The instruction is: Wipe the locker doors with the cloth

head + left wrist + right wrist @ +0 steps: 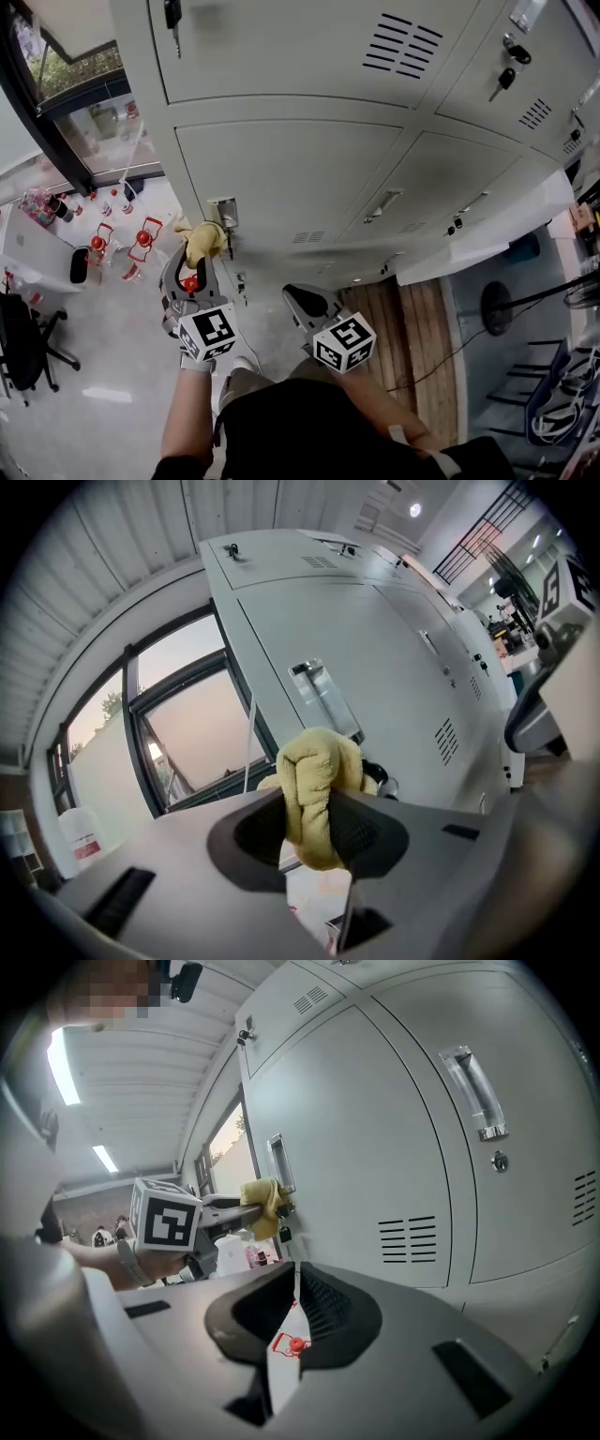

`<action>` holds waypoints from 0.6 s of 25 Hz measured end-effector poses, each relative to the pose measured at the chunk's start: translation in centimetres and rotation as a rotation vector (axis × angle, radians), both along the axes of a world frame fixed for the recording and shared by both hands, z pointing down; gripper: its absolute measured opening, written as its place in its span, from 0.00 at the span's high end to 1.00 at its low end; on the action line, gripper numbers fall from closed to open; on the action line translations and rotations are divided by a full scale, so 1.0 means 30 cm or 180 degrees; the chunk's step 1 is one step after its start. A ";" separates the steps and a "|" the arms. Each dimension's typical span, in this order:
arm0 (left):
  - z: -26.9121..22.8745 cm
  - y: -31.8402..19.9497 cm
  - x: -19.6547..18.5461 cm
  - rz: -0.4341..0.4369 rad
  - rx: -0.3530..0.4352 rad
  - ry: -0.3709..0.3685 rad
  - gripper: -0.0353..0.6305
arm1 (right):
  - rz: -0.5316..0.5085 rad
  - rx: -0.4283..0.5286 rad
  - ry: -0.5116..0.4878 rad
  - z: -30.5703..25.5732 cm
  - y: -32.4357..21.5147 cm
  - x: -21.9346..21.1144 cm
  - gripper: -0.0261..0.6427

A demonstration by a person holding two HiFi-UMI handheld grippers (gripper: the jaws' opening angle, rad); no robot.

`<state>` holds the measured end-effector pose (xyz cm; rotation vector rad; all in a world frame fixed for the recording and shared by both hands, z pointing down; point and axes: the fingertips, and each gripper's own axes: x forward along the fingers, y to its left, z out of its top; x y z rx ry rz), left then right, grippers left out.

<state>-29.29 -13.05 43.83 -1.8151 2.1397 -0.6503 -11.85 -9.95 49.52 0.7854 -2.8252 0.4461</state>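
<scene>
Left gripper point(317, 829) is clamped on the yellow cloth point(314, 780), just by the handle point(319, 694) of 1 locker door point(394, 667). Right gripper point(292, 1302) is closed on nothing. Looks like mid-wipe; the next move calls for pressing the cloth flat and sweeping across the panel.

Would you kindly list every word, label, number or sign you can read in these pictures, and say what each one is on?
No text can be read in any view.
Left marker cube and right marker cube: black-and-white square patterns only, no letters.
White bottle by the window: red label, too blurred to read.
Label holder on the locker door: no print can be made out.
</scene>
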 end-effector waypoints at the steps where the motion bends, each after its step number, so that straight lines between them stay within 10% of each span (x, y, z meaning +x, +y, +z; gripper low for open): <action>1: 0.025 -0.001 0.000 -0.0009 -0.0059 0.0019 0.78 | -0.0006 -0.0008 0.0016 0.004 0.001 0.003 0.92; 15: 0.227 -0.046 0.089 -0.0019 -0.0353 0.0521 0.78 | 0.0059 -0.0093 0.0214 0.058 -0.008 0.125 0.92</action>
